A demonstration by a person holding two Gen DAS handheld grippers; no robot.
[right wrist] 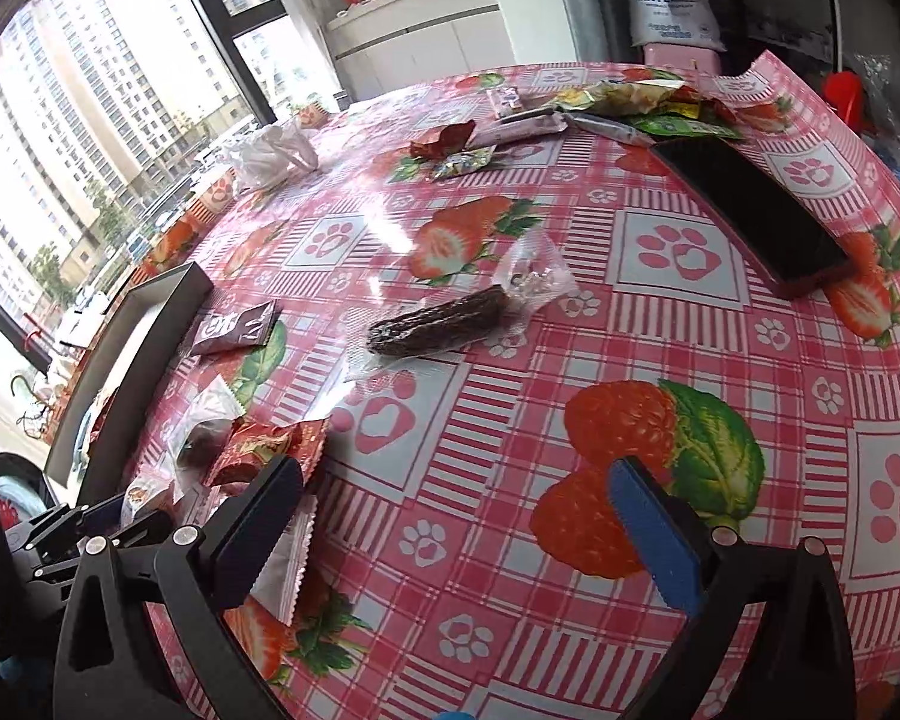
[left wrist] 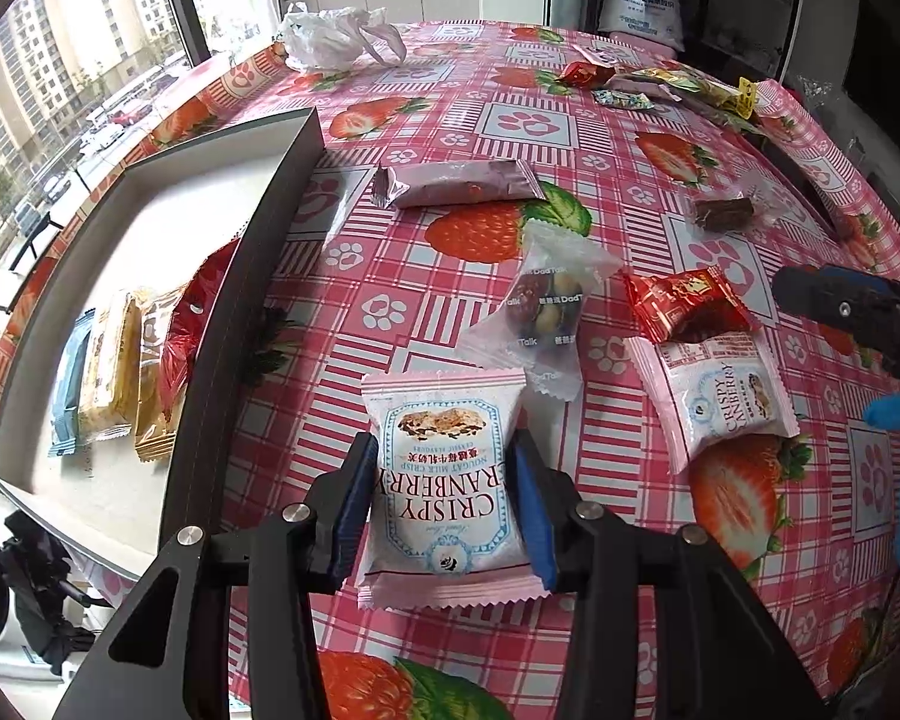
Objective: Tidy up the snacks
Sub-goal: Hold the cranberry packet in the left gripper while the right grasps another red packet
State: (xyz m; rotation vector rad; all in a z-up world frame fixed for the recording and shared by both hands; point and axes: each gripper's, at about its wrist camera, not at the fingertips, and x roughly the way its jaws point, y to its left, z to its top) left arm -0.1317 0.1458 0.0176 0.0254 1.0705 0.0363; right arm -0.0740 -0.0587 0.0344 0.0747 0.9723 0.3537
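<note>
My left gripper (left wrist: 444,480) points down at the table with a pink Crispy Cranberry packet (left wrist: 444,456) between its blue pads. The packet lies flat on the strawberry tablecloth (left wrist: 450,120) and looks unsqueezed; the pads stand against its two sides. A second Crispy Cranberry packet (left wrist: 720,396) lies to the right, beside a red packet (left wrist: 684,306) and a clear packet of nuts (left wrist: 540,312). My right gripper (right wrist: 453,474) hangs open over bare cloth, nothing between its fingers; its left finger (right wrist: 258,522) is above that second packet's edge. A dark box (left wrist: 252,300) at the left holds several packets.
A silver-pink bar (left wrist: 456,183) and a brown bar in clear wrap (right wrist: 438,324) lie mid-table. More snacks are piled at the far side (right wrist: 630,102), next to a black tray (right wrist: 750,204). A white plastic bag (left wrist: 336,36) sits at the far left. A blue glove (left wrist: 894,480) shows at the right.
</note>
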